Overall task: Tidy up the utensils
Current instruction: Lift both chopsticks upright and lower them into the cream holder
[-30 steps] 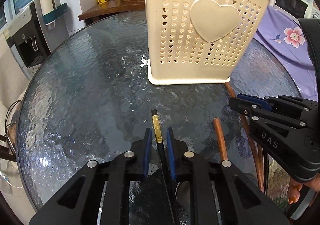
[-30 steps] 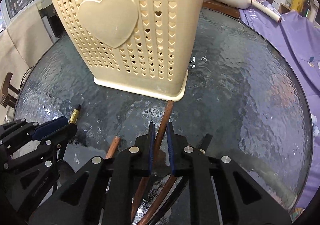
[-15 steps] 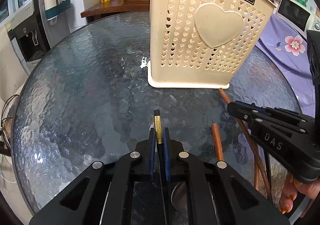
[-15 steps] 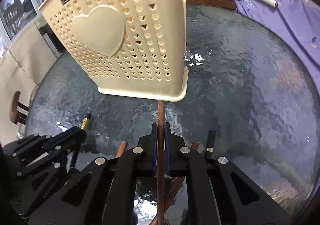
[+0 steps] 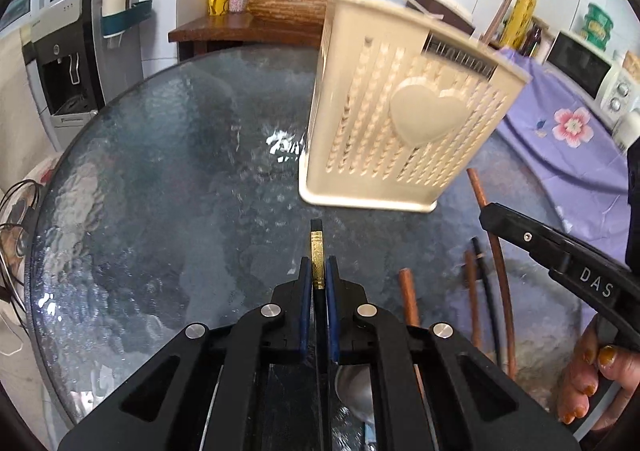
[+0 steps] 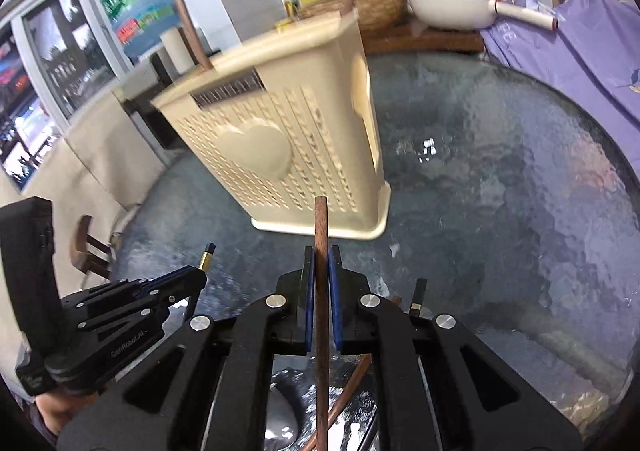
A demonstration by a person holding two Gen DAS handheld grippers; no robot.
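Both utensils lifted; basket (image 5: pixel 404 123) blurred.

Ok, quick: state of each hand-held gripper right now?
Left hand-held gripper: shut on the black gold-banded utensil handle.
Right hand-held gripper: shut on a brown wooden chopstick.

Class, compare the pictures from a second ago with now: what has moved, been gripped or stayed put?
The left gripper closed on the black gold-banded utensil and both grippers rose; the right gripper lifted its brown chopstick. The cream holder and loose chopsticks stayed put.
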